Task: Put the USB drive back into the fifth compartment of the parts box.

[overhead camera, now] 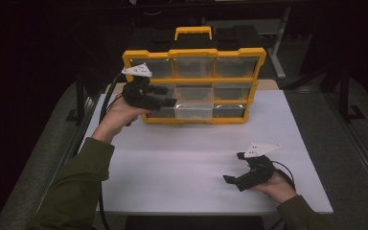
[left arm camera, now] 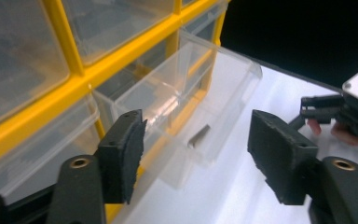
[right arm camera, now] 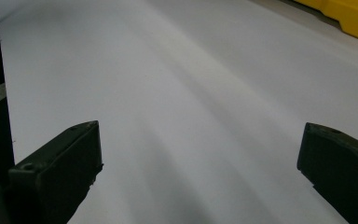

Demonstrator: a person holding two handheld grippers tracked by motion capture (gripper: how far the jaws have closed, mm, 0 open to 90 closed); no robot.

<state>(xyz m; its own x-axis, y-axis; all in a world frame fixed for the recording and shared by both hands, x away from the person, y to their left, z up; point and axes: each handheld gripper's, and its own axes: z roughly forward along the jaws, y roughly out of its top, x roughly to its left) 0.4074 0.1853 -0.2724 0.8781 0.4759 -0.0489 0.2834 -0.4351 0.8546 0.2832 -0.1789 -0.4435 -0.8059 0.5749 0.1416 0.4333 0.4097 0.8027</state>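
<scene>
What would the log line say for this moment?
left claw: open, at pulled-out clear drawer | right claw: open, over white table | yellow organizer: upright

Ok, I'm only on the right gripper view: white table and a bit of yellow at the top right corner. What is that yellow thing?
Observer: A yellow drawer organizer standing upright at the table's far edge.
Operator: Where's the left gripper?
Observer: The left gripper is open, right in front of the organizer's bottom row.
Operator: Any drawer out?
Observer: Yes, the bottom middle clear drawer is pulled partway out, with a small metal piece inside.
</scene>
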